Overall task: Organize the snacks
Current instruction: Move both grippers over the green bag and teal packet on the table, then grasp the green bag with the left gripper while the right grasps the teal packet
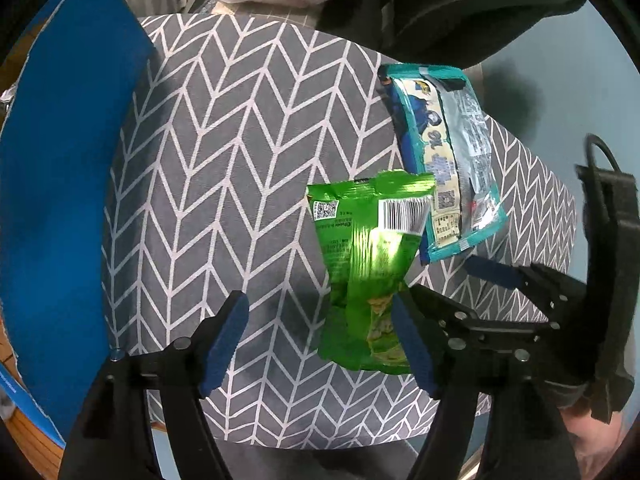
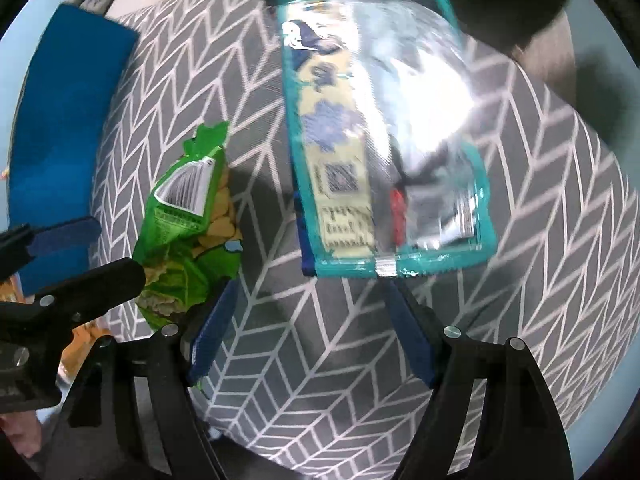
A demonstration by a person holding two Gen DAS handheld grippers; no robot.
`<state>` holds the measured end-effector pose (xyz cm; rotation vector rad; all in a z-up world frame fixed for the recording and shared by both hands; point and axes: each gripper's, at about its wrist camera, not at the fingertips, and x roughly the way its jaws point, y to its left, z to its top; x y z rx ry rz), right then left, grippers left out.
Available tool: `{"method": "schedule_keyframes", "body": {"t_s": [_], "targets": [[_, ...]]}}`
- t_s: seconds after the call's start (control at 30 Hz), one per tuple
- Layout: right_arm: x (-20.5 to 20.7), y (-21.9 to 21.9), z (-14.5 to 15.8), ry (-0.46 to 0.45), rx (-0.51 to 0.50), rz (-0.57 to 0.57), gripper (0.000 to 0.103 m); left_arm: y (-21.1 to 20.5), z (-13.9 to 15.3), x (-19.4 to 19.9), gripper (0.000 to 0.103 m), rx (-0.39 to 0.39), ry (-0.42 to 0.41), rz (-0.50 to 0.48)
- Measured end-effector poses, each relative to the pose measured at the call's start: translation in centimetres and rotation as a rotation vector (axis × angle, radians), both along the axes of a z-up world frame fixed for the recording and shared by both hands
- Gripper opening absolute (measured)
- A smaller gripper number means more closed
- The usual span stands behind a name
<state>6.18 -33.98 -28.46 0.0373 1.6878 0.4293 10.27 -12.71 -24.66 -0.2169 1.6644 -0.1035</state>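
On the grey chevron-patterned cloth (image 1: 208, 152), the crinkled green snack bag (image 1: 366, 264) lies lengthwise away from the open left gripper (image 1: 320, 340). The teal-edged foil packet (image 2: 384, 136), somewhat blurred, lies likewise beyond the open right gripper (image 2: 308, 328).

teal packet (image 2: 384, 128): print blurred, glare-washed, unreadable
green bag (image 1: 368, 264): lower corner hidden behind left tongs' finger

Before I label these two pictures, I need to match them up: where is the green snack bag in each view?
Left wrist view: green bag sits just right of centre, its lower end beside the right finger of the left tongs.
Right wrist view: green bag lies left of centre, left of the right tongs.
Shared landmark: the teal-edged packet, to the bag's right in both.
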Motion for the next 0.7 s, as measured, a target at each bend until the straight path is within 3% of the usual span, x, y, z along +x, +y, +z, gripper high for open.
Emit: {"method": "schedule_keyframes", "body": {"t_s": [0.27,0.43,0.7], "targets": [[-3.2,-4.0,1.9,-0.037,-0.038,-0.087,0.08,-2.7,-1.5,0.4,0.079,-0.023,0.026,0.002],[-4.0,-6.4,2.8,-0.045,-0.057,-0.124,0.08,-4.3,-2.6,0.7,0.08,0.001,0.031,0.012],[-3.9,-10.6,4.3,-0.052,-0.07,-0.191,0.08,-6.9,-6.4,1.5,0.079,-0.008,0.079,0.005]]}}
